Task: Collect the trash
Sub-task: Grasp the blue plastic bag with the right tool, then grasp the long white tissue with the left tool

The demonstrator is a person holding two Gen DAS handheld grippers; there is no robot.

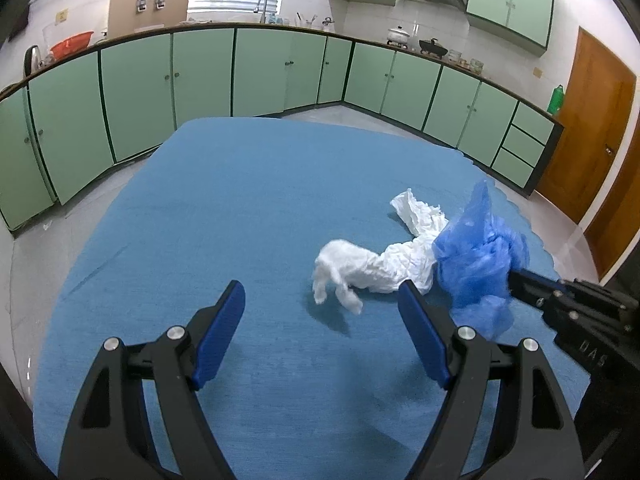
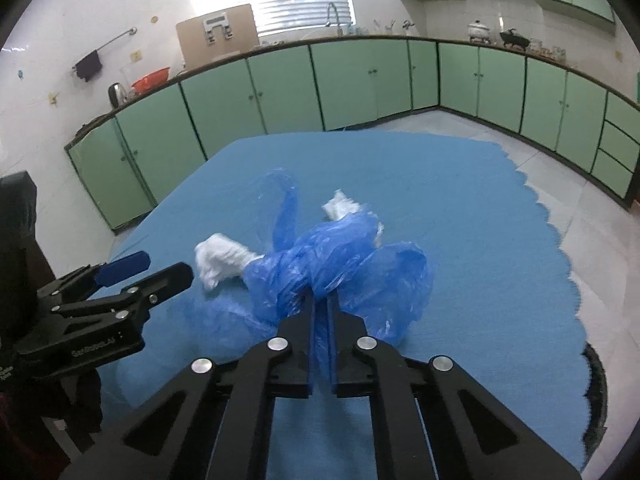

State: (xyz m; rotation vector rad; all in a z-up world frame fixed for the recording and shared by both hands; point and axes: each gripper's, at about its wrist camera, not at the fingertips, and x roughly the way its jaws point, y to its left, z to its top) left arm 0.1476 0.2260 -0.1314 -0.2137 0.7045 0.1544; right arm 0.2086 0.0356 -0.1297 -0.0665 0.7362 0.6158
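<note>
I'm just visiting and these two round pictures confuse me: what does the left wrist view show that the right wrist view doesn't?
Only the left wrist view shows the brown door, and the white tissue nearly whole, lying partly under the blue plastic bag. It also shows the left tool from behind, open and empty.

Only the right wrist view shows a dark towel on a wall rail, and the right tool from behind, pinched shut on the bag.

Both share the blue tablecloth, green cabinets, bag and tissue.
</note>
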